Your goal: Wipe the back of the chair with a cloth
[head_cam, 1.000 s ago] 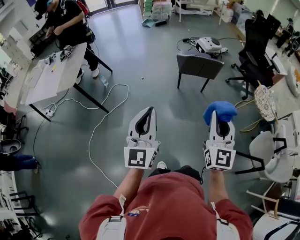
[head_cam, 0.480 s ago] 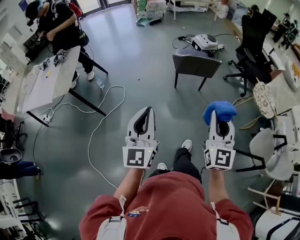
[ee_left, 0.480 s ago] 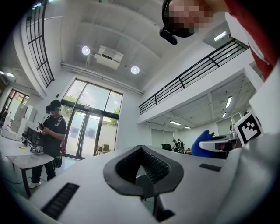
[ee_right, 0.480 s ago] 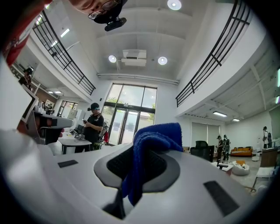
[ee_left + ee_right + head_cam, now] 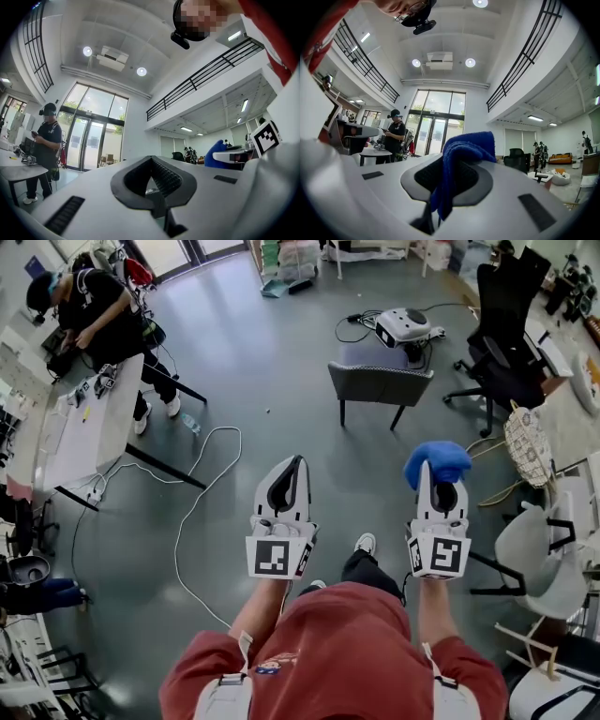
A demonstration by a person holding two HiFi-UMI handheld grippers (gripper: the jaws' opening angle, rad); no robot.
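Note:
A grey chair (image 5: 380, 382) on black legs stands on the floor ahead, its back turned towards me, well beyond both grippers. My right gripper (image 5: 439, 474) is held at waist height, shut on a bunched blue cloth (image 5: 437, 462) that sticks out past its tip. In the right gripper view the blue cloth (image 5: 464, 150) hangs from between the closed jaws of the right gripper (image 5: 440, 164). My left gripper (image 5: 299, 462) is level with it on the left, shut with nothing in it. The left gripper (image 5: 151, 159) shows its jaws pressed together in its own view.
A black office chair (image 5: 506, 343) stands right of the grey chair, with a round white machine (image 5: 405, 327) behind it. White chairs (image 5: 539, 554) crowd the right edge. A white table (image 5: 89, 423) with a person (image 5: 94, 320) is far left. A white cable (image 5: 202, 493) loops across the floor.
The person has stepped forward, a foot showing below. The grey chair has shifted left and closer in the head view. Both grippers keep their pose and stay shut.

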